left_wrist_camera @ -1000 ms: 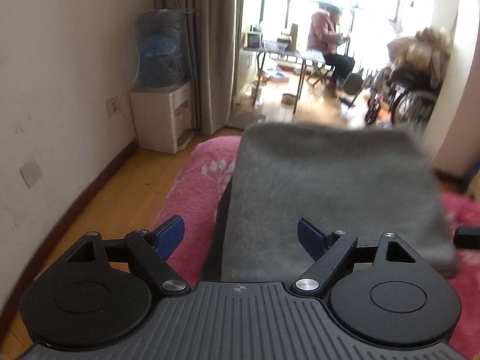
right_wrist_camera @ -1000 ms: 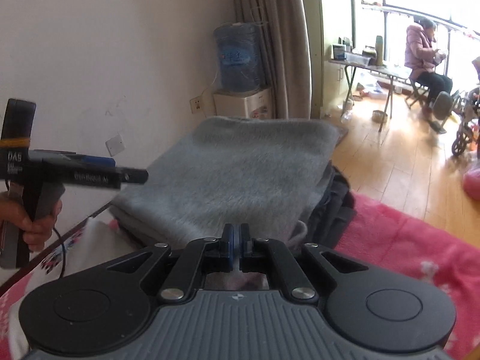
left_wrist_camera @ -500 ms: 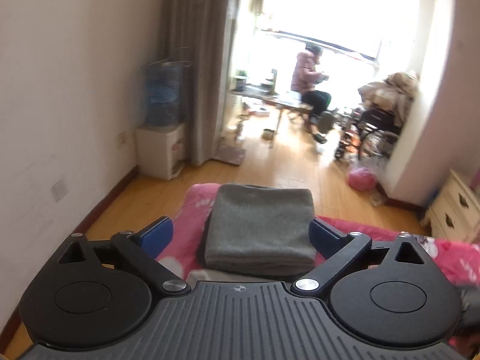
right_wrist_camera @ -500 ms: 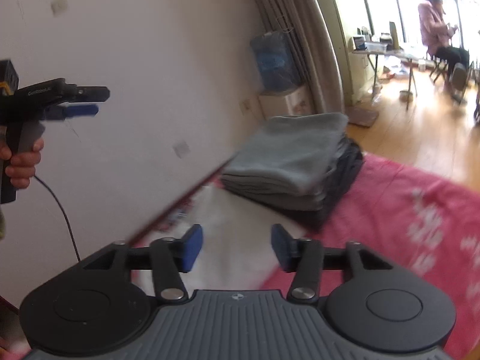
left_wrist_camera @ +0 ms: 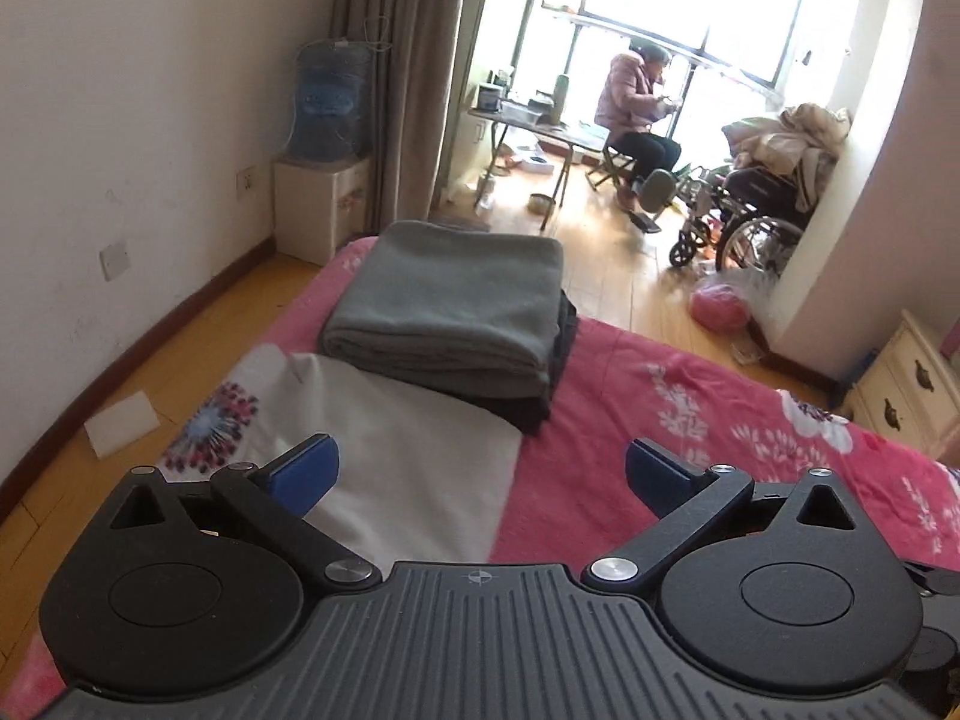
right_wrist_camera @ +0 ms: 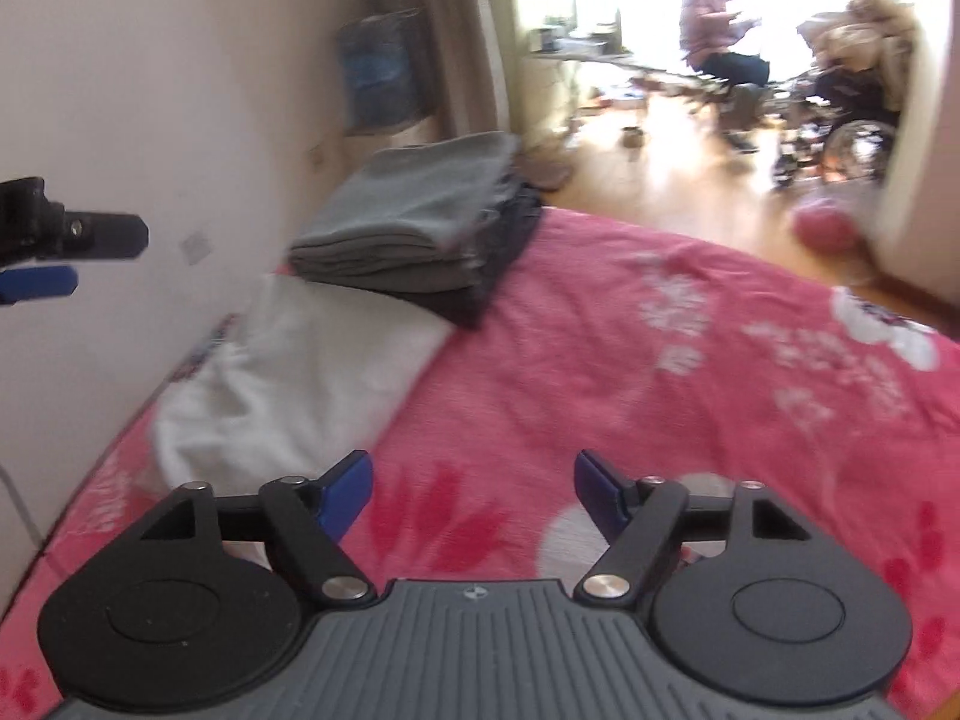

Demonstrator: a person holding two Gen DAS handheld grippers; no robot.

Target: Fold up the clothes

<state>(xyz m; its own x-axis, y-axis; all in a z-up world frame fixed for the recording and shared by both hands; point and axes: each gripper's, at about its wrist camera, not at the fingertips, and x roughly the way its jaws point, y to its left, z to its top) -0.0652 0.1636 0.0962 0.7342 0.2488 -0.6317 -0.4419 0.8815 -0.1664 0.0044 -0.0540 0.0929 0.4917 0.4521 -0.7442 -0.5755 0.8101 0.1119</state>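
Observation:
A folded grey garment (left_wrist_camera: 456, 300) lies on top of a darker folded pile (left_wrist_camera: 558, 354) at the far corner of the pink flowered bed (left_wrist_camera: 690, 408). The same grey stack (right_wrist_camera: 414, 222) shows in the right wrist view. A white cloth with a flower print (left_wrist_camera: 384, 444) lies spread in front of the stack. My left gripper (left_wrist_camera: 480, 471) hovers above the white cloth, open and empty. My right gripper (right_wrist_camera: 474, 489) hangs over the pink bedcover, its jaws still opening, nothing between them. The left gripper's fingers (right_wrist_camera: 36, 285) show at the left edge of the right wrist view.
A water dispenser (left_wrist_camera: 327, 150) stands by the wall past the bed. A person (left_wrist_camera: 636, 114) sits at a folding table (left_wrist_camera: 528, 132) near the window, with a wheelchair (left_wrist_camera: 750, 222) beside. A cream drawer unit (left_wrist_camera: 906, 378) stands right of the bed. A white sheet (left_wrist_camera: 120, 423) lies on the floor.
Both grippers pulled back and up from the grey stack. The right gripper, shut at the stack's near edge before, has opened and let go. The left jaws widened a little.

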